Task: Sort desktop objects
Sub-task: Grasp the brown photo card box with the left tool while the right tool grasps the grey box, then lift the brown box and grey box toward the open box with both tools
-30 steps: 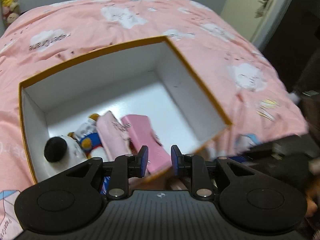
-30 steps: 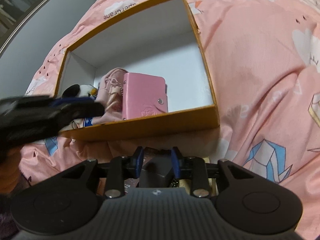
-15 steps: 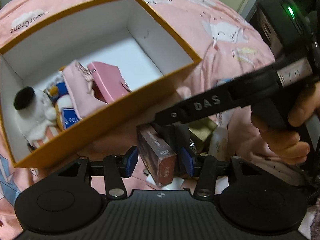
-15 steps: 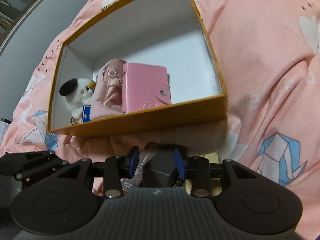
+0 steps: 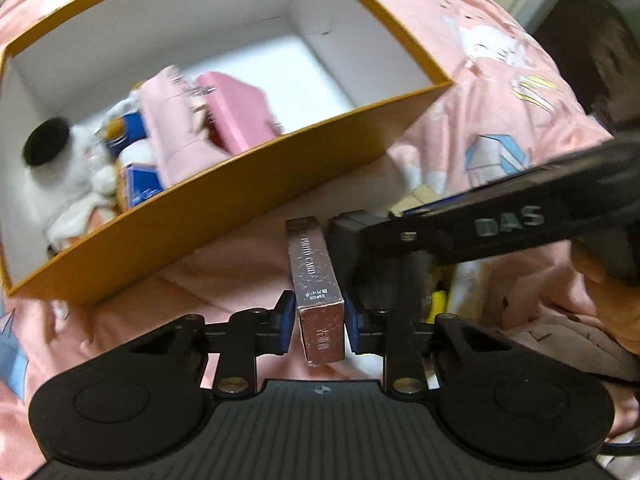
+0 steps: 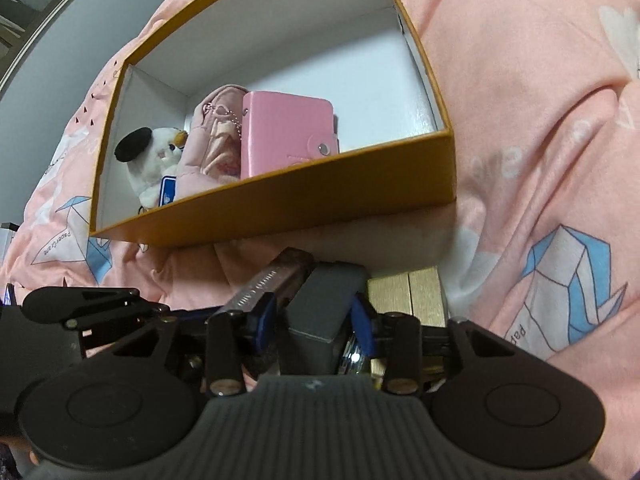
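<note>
A brown box printed "PHOTO CARD" stands between the blue pads of my left gripper. The jaws are closing and both pads press its sides. Right beside it lies a dark grey box, also seen from the left as the grey box. My right gripper straddles this box with its jaws closing, and a thin gap still shows at the left pad. The orange storage box lies just beyond on the pink bedspread. It holds a pink wallet, a pink pouch and a plush toy.
A pale wood-coloured box and a small yellow item lie against the grey box. The right gripper's black side bar crosses the left view, with a hand behind it. The right half of the orange box floor is bare.
The left gripper dropped from over the orange box to the pile in front of it, opened wide, then closed on the photo card box. The right gripper stayed put, its jaws slightly wider.
</note>
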